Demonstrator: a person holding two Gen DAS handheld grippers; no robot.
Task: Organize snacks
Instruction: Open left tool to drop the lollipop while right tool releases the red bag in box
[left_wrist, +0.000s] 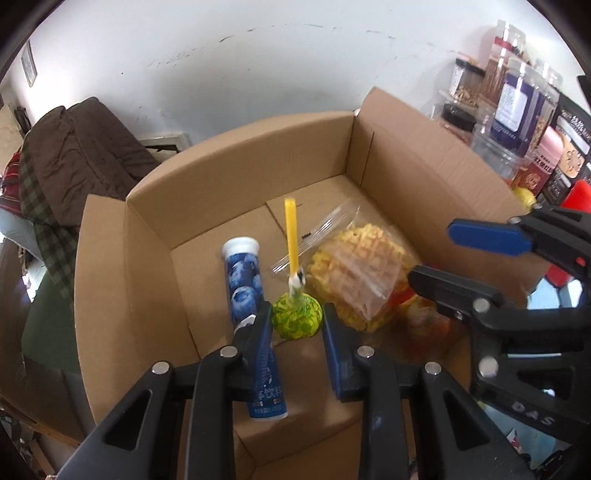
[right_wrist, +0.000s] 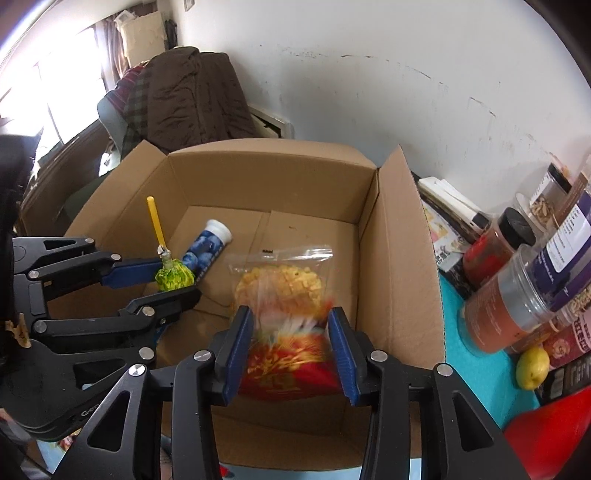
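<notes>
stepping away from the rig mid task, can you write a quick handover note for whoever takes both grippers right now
Left gripper: jaws around the green-wrapped lollipop over the cardboard box; not clear whether it is gripped or just let go.
Right gripper: jaws either side of the red snack packet, which is blurred; grip uncertain.
In the box: blueberry tablet tube lying down, clear bag of yellow waffle snacks.
Left: jars and a lemon sit outside the box on the right.
</notes>
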